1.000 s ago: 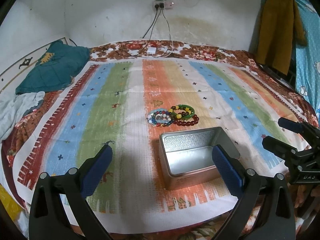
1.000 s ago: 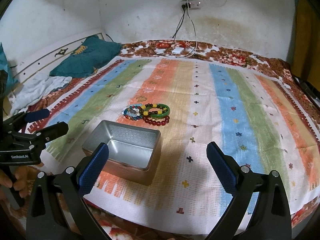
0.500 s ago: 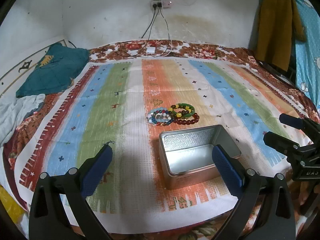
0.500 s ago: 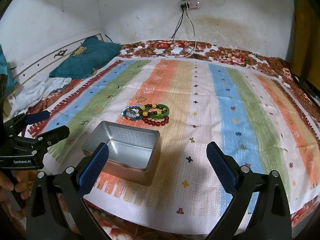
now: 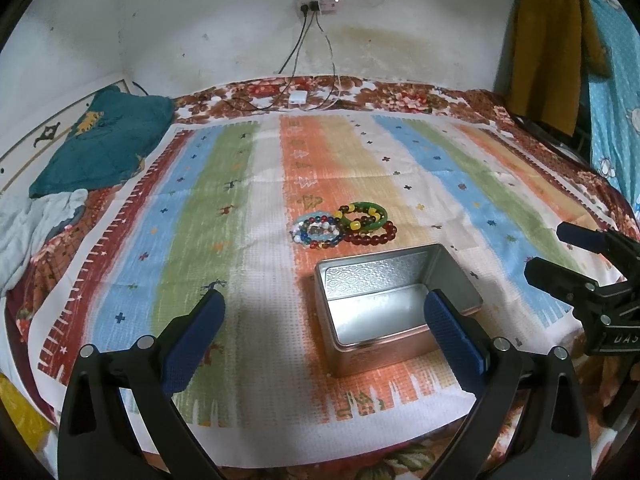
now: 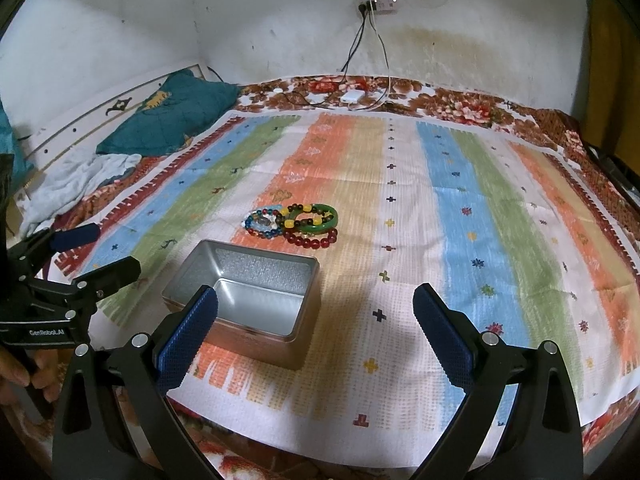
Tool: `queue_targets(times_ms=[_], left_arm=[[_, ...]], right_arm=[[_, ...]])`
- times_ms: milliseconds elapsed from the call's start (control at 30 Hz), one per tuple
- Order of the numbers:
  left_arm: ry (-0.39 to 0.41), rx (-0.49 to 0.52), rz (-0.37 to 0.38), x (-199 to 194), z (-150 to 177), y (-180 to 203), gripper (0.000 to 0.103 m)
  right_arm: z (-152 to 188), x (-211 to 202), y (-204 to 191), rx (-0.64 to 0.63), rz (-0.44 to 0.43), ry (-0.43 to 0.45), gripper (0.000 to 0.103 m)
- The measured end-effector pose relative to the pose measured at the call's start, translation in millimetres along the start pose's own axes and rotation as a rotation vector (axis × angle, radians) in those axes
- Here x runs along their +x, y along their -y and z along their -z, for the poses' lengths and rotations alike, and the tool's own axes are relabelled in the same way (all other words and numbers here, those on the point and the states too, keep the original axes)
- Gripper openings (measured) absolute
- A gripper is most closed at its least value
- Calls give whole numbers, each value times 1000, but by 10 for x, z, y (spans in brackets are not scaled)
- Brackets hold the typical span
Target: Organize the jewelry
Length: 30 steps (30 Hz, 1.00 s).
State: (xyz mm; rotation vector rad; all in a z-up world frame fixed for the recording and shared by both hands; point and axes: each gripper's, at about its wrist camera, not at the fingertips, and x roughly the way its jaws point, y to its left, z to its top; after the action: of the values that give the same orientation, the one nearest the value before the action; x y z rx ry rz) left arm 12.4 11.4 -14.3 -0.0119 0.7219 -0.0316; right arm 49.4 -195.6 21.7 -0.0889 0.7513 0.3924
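- So far nothing looks sorted: the metal tin [image 5: 394,304] stands open and empty on the striped cloth [image 5: 192,216].
- All the bracelets [image 5: 344,226] lie in one overlapping heap on the cloth just beyond the tin, apart from it.
- Both tools wait at the near edge: the left gripper [image 5: 324,326] and the right gripper [image 6: 316,322] have their jaws spread wide and grasp nothing.
- Left to do, by my judgement: every bracelet has yet to be lifted and put into the tin.
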Motion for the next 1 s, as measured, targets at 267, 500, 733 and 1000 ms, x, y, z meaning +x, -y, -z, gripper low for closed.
queue_targets(times_ms=[267,500,733,1000], left_arm=[[-28,-30,4,77,-31,-77,97],[-61,-29,10,211,-134,-119,97],[-103,-5,20,390,-240,-132,97],[-144,-35,17,671,-408,-236,97]], right_arm=[[-67,51,2,9,-11,-12,99],[-236,194,22,14,-21,-42,99],[-380,331,42,2,-44,-67,99],[-570,580,23,-15,-50,-91,99]])
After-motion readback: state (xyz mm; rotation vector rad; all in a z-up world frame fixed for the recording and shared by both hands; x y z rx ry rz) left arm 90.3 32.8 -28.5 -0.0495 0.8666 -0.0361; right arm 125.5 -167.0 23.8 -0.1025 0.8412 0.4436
